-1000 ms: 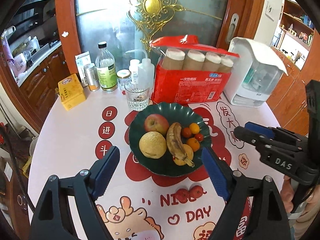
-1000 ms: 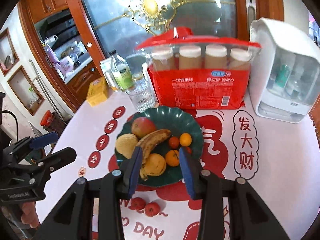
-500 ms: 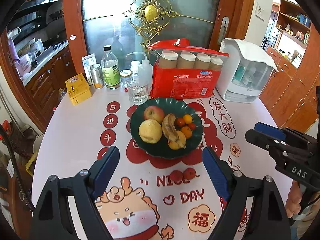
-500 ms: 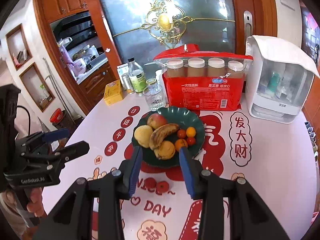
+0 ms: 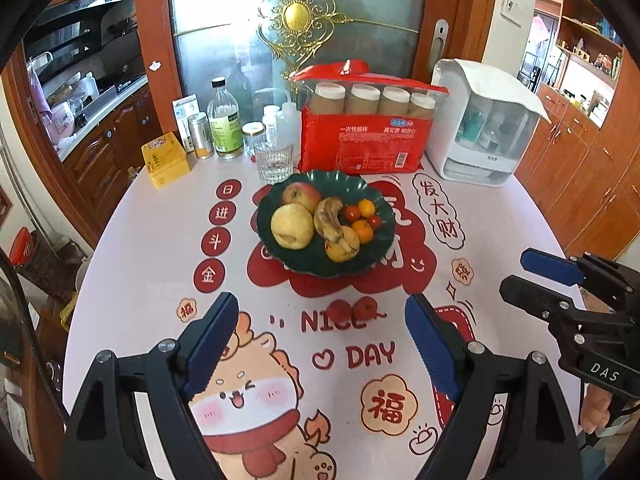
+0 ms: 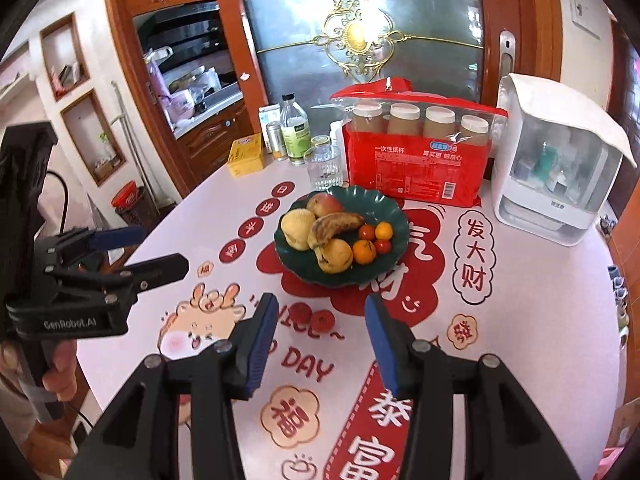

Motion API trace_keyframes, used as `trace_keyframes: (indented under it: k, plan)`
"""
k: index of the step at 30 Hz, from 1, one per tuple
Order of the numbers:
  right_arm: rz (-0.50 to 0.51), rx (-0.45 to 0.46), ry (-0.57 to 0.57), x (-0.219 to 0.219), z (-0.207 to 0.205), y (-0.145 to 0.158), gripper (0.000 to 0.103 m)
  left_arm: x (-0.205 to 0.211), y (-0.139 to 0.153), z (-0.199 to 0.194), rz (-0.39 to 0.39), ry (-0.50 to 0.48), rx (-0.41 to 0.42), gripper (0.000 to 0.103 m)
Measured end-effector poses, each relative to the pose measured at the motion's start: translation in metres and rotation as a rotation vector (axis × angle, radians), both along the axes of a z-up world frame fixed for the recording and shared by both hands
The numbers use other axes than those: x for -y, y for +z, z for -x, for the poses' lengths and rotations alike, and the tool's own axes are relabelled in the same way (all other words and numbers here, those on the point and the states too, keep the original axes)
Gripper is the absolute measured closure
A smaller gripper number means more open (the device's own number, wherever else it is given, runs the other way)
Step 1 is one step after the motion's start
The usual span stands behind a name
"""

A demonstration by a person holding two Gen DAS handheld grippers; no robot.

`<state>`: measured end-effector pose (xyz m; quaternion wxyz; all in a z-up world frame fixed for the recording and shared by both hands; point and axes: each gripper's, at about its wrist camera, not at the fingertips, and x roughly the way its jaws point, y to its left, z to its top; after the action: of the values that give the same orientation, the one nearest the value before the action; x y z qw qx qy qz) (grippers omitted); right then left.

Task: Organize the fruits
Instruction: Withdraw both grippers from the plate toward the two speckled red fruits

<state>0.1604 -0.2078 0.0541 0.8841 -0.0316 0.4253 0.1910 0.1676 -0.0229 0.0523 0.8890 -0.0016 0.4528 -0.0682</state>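
A dark green plate [image 5: 292, 258] [image 6: 390, 216] in the middle of the round table holds an apple [image 5: 301, 196], a yellow pear [image 5: 292, 226], a browned banana [image 5: 329, 220], another pear [image 5: 343, 244], and several small oranges and tomatoes [image 5: 362, 218]. Two small red fruits [image 5: 354, 309] [image 6: 312, 318] lie on the cloth in front of the plate. My left gripper [image 5: 320, 338] hangs open and empty, well short of them. My right gripper [image 6: 322, 340] also hangs back from the fruits; its jaws are opening, with nothing between them.
Behind the plate stand a glass [image 5: 274, 162], bottles [image 5: 224, 124], a yellow box [image 5: 165, 158], a red pack of paper cups [image 5: 360, 136] and a white dispenser [image 5: 486, 124]. Each gripper shows in the other's view, with a hand [image 6: 60, 368] below.
Both grippers have drawn back from the plate, so more of the tablecloth shows. The right gripper's jaws have widened. The fruit has not moved.
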Motion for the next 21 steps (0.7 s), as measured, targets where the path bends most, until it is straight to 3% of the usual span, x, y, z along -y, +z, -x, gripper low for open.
trace_keyframes:
  k: [10,21]
  plan:
    - [0.075,-0.001,0.071,0.000,-0.008,-0.006,0.057,0.011,-0.027,-0.012,-0.036,-0.014,-0.073,0.017]
    - [0.101,-0.111,0.127,-0.022,-0.046,-0.068,0.057,0.014,-0.096,-0.053,-0.093,-0.107,-0.157,0.017]
